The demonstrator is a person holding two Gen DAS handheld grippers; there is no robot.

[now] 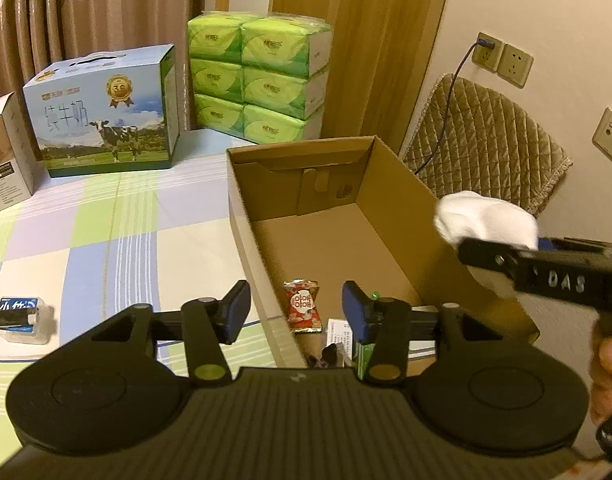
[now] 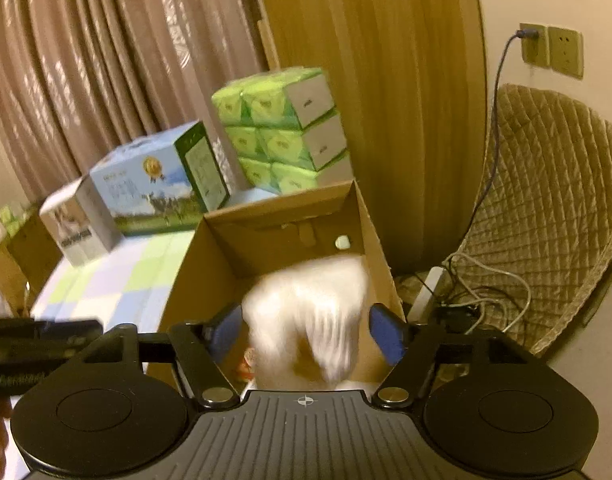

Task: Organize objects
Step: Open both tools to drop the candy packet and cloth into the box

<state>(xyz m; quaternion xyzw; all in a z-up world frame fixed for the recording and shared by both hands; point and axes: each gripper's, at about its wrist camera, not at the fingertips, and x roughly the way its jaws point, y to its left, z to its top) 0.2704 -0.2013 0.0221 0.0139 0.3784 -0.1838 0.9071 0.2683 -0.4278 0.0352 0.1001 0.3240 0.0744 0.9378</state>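
An open cardboard box [image 1: 390,184] stands on a checked cloth; it also shows in the right wrist view [image 2: 193,264]. A red snack packet [image 1: 301,307] and some papers lie on the box's floor. My left gripper [image 1: 295,310] is open and empty, straddling the box's near left wall. My right gripper [image 2: 306,330] hangs over the box with its jaws wide apart; a blurred white cloth [image 2: 310,320] is between them, not clamped. In the left wrist view the cloth [image 1: 486,218] shows at the tip of my right gripper, above the box's right wall.
A small blue-labelled bottle [image 1: 19,318] lies on the cloth at left. A milk carton box [image 1: 105,116], a white box [image 1: 1,160] and stacked green tissue packs [image 1: 257,76] stand at the back. A quilted chair [image 2: 546,208] with cables stands right of the box.
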